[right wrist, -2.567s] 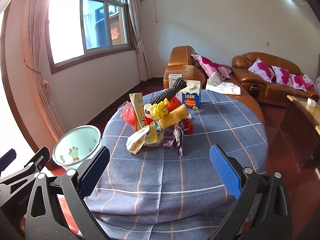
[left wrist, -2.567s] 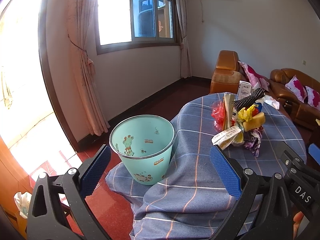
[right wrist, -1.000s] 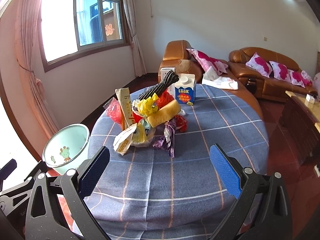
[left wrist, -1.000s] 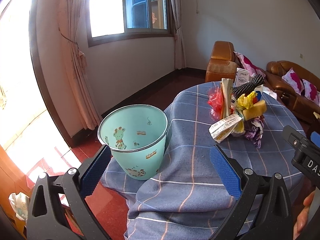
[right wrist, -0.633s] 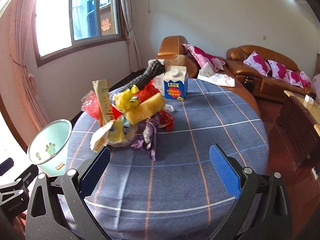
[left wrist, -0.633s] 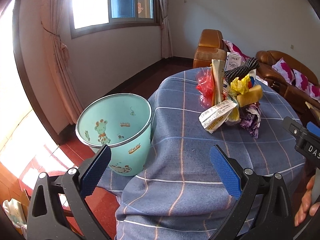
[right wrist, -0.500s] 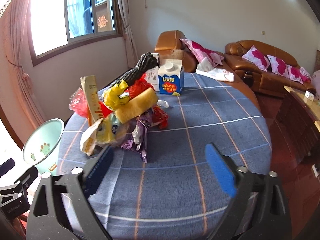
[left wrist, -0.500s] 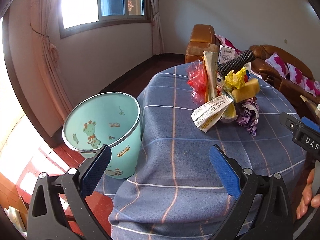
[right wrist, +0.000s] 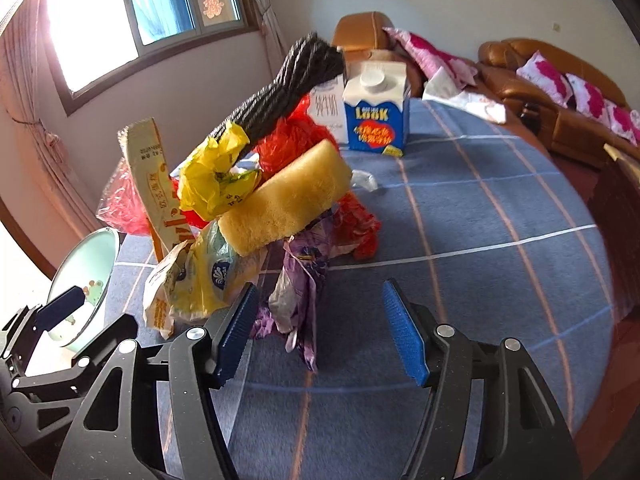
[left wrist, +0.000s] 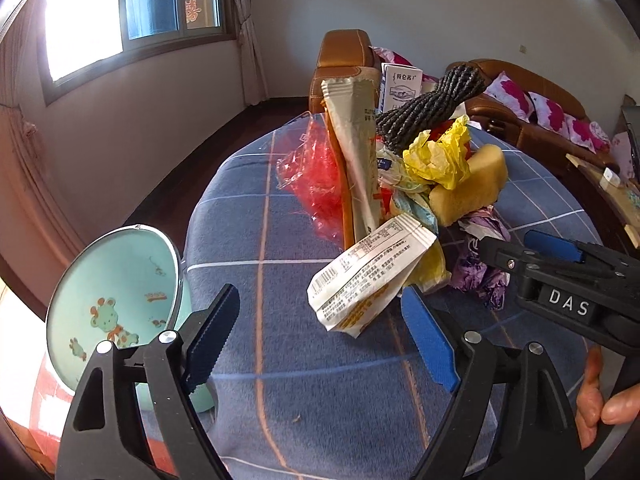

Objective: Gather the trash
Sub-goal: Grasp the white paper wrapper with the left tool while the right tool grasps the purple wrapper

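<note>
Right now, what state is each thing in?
Left tongs: closing, nothing gripped.
Right tongs: closing, purple wrapper ahead, ungripped.
Bin: open, beside table.
Milk carton: upright, capped.
Trash pile: heaped on tablecloth.

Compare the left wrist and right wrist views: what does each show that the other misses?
Left wrist only: a hand holding the right gripper. Right wrist only: the blue milk carton, and a purple wrapper between the closing jaws, untouched. Both: the trash pile with its yellow sponge, the mint bin, the checked tablecloth.
</note>
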